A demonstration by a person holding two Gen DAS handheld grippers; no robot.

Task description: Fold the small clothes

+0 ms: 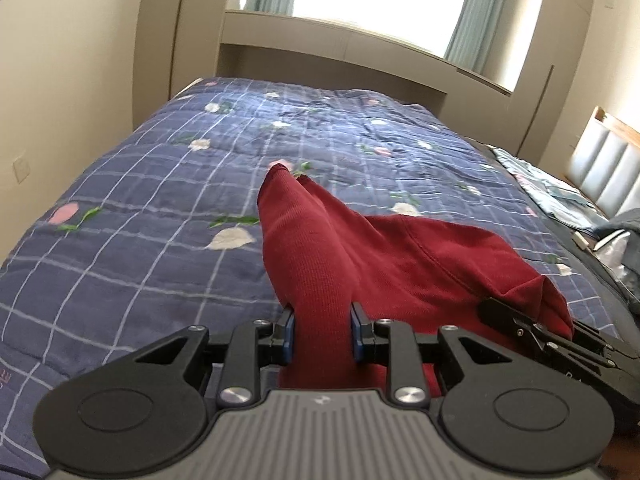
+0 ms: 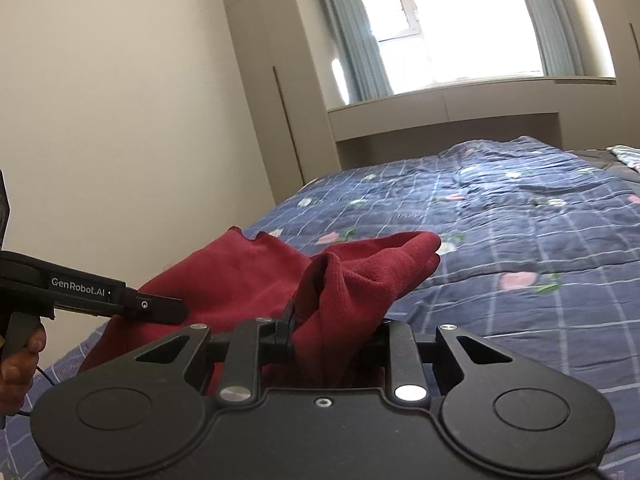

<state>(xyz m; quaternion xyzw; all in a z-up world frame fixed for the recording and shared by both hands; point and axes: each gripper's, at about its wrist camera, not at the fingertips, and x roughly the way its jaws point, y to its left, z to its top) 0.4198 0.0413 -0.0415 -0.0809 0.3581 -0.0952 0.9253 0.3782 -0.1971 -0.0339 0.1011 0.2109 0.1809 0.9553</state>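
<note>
Dark red knit cloth, a small garment (image 1: pixel 360 248), was bunched between the two fingers of the left gripper (image 1: pixel 322 336), whose blue-edged pads (image 1: pixel 289 338) pressed in on a thick fold from either side, so that this claw was clenched on the fabric. Ahead of its fingertips the garment rose in a ribbed ridge and ended in a small peak, and to the right of the claw it spread out in a broad sheet toward the right gripper (image 1: pixel 532 326), which showed in the left wrist view as a black jaw set against the far edge of the cloth. In the right wrist view the right gripper (image 2: pixel 334 330) had its own bunch of the same red garment (image 2: pixel 360 276) caught between its fingers; the left finger (image 2: pixel 286 326) lay against the fold, while the other was hidden behind the fabric, and the claw was closed on the cloth. Forward and to the right of that claw a loose end of the garment jutted out over the bed. To the left of it the cloth stretched away to the left gripper (image 2: pixel 160 308), a black tool bearing white lettering, with a hand (image 2: pixel 20 360) around its handle at the picture's edge. Beneath and beyond both claws lay a blue checked quilt (image 1: pixel 140 184) with flower prints, and past it a bright window (image 2: pixel 460 20) with pale curtains.
</note>
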